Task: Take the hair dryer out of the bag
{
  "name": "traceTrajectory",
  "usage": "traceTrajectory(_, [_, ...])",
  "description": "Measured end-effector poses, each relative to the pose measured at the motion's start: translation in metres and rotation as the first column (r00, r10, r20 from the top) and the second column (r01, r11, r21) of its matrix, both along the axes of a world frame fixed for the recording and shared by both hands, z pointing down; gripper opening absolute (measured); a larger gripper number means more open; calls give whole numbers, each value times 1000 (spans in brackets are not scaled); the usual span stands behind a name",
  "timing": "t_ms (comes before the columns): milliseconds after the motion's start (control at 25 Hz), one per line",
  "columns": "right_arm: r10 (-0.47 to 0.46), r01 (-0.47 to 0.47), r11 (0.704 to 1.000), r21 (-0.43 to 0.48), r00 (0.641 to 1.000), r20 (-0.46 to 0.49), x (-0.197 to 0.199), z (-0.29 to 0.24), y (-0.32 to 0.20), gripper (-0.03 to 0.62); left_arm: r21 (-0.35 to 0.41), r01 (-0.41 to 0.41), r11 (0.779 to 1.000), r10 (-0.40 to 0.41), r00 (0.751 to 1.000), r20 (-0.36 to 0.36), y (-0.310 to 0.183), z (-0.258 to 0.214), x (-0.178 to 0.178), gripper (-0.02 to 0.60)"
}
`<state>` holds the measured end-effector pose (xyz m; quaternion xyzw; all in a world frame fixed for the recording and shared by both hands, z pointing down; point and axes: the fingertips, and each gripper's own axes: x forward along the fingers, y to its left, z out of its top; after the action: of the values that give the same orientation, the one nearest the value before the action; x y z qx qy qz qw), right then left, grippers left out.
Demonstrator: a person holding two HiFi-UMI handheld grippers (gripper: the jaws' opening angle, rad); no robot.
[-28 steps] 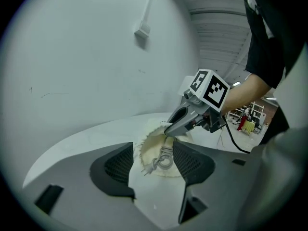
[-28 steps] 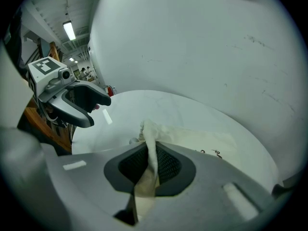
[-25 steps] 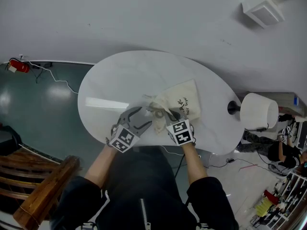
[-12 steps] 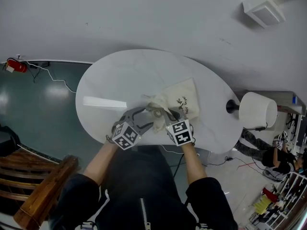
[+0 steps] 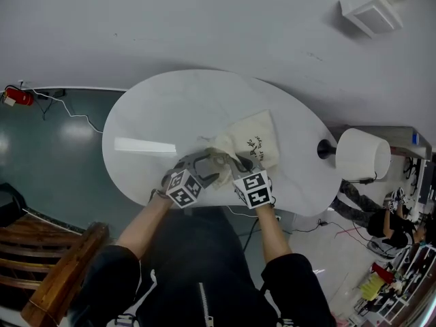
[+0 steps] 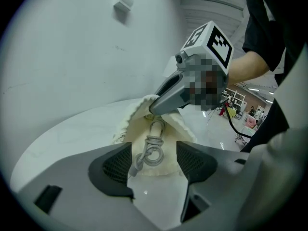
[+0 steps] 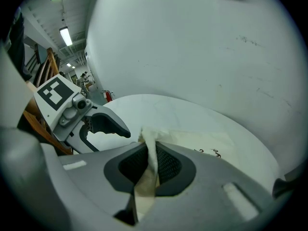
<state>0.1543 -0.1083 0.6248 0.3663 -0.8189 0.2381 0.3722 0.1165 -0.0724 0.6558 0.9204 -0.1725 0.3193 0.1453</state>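
A cream cloth bag (image 5: 255, 138) lies on the white oval table (image 5: 157, 114), its mouth toward me. My right gripper (image 7: 151, 160) is shut on the bag's rim (image 7: 153, 141) and holds the mouth up; it also shows in the head view (image 5: 236, 163) and in the left gripper view (image 6: 156, 105). A coiled grey cord (image 6: 153, 150) of the hair dryer pokes out of the bag mouth (image 6: 144, 124); the dryer's body is hidden inside. My left gripper (image 6: 155, 161) stands open just in front of the cord, jaws either side of it, not touching. It shows in the head view (image 5: 204, 163) and the right gripper view (image 7: 103, 124).
A lamp with a white shade (image 5: 363, 154) stands at the table's right end. A wooden chair (image 5: 58, 264) is on the floor to my lower left. Both grippers work near the table's front edge (image 5: 204, 206).
My left gripper has moved right and down toward the bag mouth. The right gripper has kept its hold on the rim and stayed in place.
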Motion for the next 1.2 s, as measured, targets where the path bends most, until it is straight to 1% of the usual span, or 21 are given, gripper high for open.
traceTrajectory(120, [2, -2, 1000, -3, 1000, 7, 1, -2, 0, 26, -7, -26, 1000, 26, 1000, 0, -1, 7, 10, 293])
traceTrajectory(280, [3, -3, 1000, -7, 1000, 16, 1, -4, 2, 26, -28, -38, 999, 38, 999, -4, -2, 16, 19, 293])
traceTrajectory(480, [15, -15, 1000, -11, 1000, 26, 2, -5, 4, 26, -48, -78, 996, 78, 997, 9, 2, 25, 31, 293])
traceTrajectory(640, [16, -16, 1000, -15, 999, 36, 1, -5, 5, 28, -21, -90, 996, 90, 995, 39, 0, 33, 41, 293])
traceTrajectory(800, [22, -22, 1000, -17, 999, 43, 2, -5, 6, 26, -30, -96, 995, 98, 994, 58, 0, 45, 46, 293])
traceTrajectory(920, [22, -21, 1000, -20, 999, 49, 2, -4, 6, 28, -9, -102, 995, 103, 992, 74, -2, 49, 46, 293])
traceTrajectory(1040, [23, -22, 1000, -22, 998, 52, 2, -5, 5, 28, 36, -117, 992, 112, 987, 116, -5, 55, 46, 289])
traceTrajectory(1080, [22, -21, 1000, -23, 998, 52, 2, -4, 4, 28, 54, -120, 991, 112, 985, 133, -7, 57, 46, 279])
traceTrajectory(1160, [21, -20, 1000, -23, 998, 54, 2, -4, 4, 28, 77, -126, 989, 113, 982, 154, -8, 59, 45, 239])
traceTrajectory(1200, [21, -20, 1000, -24, 998, 55, 2, -4, 4, 28, 81, -132, 988, 118, 980, 160, -8, 60, 45, 239])
